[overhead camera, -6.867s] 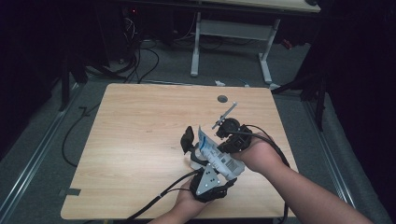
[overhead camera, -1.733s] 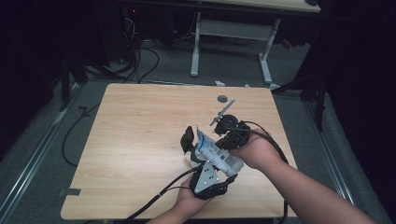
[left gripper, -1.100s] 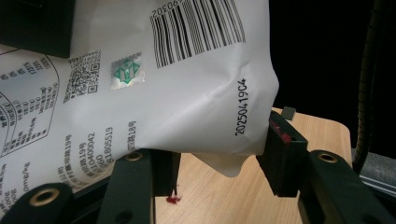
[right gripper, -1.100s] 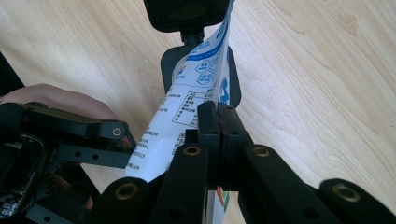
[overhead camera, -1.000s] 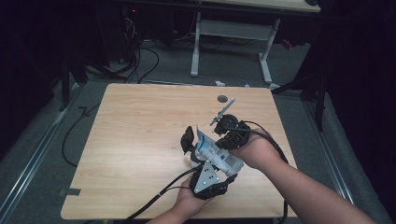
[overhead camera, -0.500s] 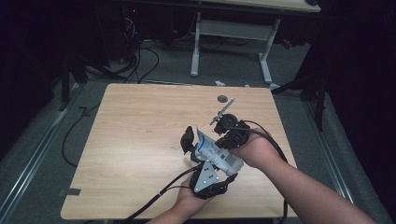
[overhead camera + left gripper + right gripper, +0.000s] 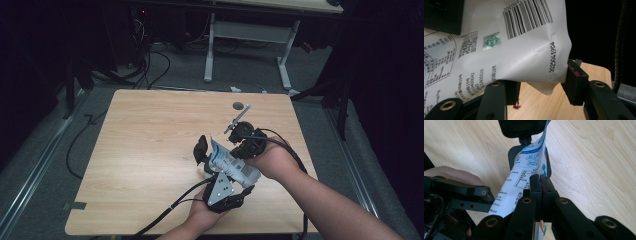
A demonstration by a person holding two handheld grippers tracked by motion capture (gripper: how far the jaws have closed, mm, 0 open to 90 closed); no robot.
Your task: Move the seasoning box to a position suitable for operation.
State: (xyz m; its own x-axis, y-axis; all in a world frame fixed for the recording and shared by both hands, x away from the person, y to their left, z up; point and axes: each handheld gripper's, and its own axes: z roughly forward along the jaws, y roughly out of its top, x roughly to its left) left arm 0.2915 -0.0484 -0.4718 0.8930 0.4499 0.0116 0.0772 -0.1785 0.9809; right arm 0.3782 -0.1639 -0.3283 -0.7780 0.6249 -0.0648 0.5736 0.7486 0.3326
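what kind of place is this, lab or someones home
Most likely a lab or recording workspace, not a home. A bare light wooden table stands on grey carpet, black cables trail over the floor behind it, and a white metal desk frame stands beyond in a darkened room.

Your right claw [image 7: 540, 182] pinches the white printed pouch [image 7: 524, 172] edge-on above the wooden desk [image 7: 586, 165], its jaws pressed together.

One white printed pouch [image 7: 231, 164], two grippers — left [image 7: 206, 156], right [image 7: 239, 142] — one wooden table [image 7: 145, 145].
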